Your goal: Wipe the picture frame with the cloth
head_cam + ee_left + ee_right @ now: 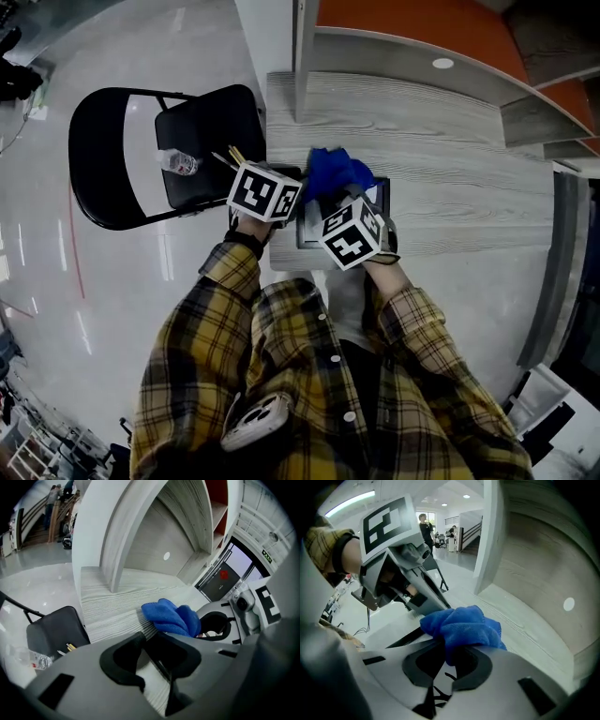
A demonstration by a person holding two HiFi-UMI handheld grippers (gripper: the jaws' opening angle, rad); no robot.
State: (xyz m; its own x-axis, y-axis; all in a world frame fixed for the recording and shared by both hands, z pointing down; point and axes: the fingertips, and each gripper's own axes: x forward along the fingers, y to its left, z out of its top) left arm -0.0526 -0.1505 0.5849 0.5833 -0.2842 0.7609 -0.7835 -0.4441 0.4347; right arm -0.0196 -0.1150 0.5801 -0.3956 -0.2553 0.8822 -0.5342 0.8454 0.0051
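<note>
Mid-wipe, I'd say. R gripper is clamped on the bunched bright-blue microfibre cloth, which bulges out past its jaws. The cloth sits on the far part of the dark-rimmed flat picture frame. The frame lies on the pale grey wood-grain worktop, at its near edge, right in front of the person.

L gripper looks closed on the frame's thin left edge: the dark rim runs between its pads, so it's prob. steadying the frame.

To do it well:
- Keep L's hold firm so the frame doesn't skid off the worktop edge.
- Press w/ the cloth's loose bulge only, not the hard jaw tips, or the glass may scratch.
- Work in overlapping strokes far side to near, then along the rim.
- Approaching L's side, ease off so the two grippers don't knock.

Black folding chair stands left of the worktop, out of the way.
</note>
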